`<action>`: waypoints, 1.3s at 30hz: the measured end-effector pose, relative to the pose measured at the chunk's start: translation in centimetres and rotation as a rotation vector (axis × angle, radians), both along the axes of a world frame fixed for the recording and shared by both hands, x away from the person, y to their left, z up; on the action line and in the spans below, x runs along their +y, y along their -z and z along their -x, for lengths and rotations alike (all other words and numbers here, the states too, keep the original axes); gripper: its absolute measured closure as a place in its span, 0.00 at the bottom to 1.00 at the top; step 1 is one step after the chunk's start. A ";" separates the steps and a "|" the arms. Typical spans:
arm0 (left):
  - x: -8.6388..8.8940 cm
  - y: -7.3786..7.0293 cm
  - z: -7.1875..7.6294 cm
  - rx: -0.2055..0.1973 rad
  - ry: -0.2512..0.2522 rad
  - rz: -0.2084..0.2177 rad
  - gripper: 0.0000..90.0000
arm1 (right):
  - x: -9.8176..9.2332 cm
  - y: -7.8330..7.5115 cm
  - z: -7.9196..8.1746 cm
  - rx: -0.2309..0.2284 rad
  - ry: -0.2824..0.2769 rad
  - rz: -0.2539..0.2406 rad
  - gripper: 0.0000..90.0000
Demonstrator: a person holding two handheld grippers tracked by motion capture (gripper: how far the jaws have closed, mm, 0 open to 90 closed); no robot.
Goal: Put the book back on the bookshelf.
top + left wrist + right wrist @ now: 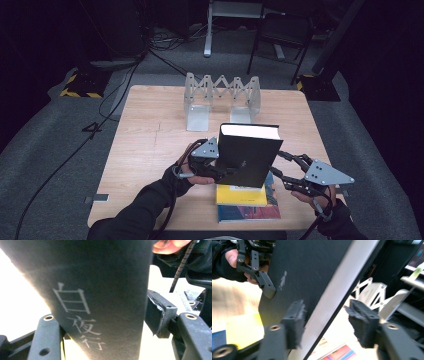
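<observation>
1. Black book, a thick hardback, stands lifted above the near edge of the desk, over a yellow book and a blue book stacked flat there; its pale page block faces up.

2. Your left gripper straddles the spine side. In the left gripper view one pad sits by the cover's edge, but you cannot tell whether both pads press.

3. Your right gripper stands part open, the fore-edge between its jaws; one pad is at the cover, the other clear.

4. Judged stiff and fairly heavy: rigid boards will not sag, but the smooth matte cover may slip.

5. Grip across both boards near the spine, deep on the pads, so the pages stay shut.

6. An empty expanding book rack waits at the far edge.
</observation>
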State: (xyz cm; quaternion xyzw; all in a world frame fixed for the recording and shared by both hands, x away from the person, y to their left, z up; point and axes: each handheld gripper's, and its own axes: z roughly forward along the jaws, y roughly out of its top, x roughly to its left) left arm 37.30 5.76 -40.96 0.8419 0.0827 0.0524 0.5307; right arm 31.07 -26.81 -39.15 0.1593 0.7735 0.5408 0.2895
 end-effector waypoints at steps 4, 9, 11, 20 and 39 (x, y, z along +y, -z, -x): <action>0.1 0.0 0.2 -0.005 0.016 0.000 0.45 | 0.2 0.7 -0.6 0.054 -0.023 -0.001 0.36; 0.1 -0.1 0.5 -0.003 0.028 0.011 0.48 | 0.6 1.5 -1.2 0.128 -0.060 0.003 0.31; 0.1 -0.1 0.5 0.001 0.033 0.021 0.49 | 0.9 1.7 -1.2 0.135 -0.065 0.026 0.32; -0.6 -1.0 0.9 0.003 0.050 0.080 0.53 | 1.1 2.1 -1.2 0.136 -0.075 0.041 0.39; -1.1 -3.2 0.7 -0.004 0.041 0.167 0.54 | 1.4 2.3 -1.4 0.151 -0.064 0.062 0.37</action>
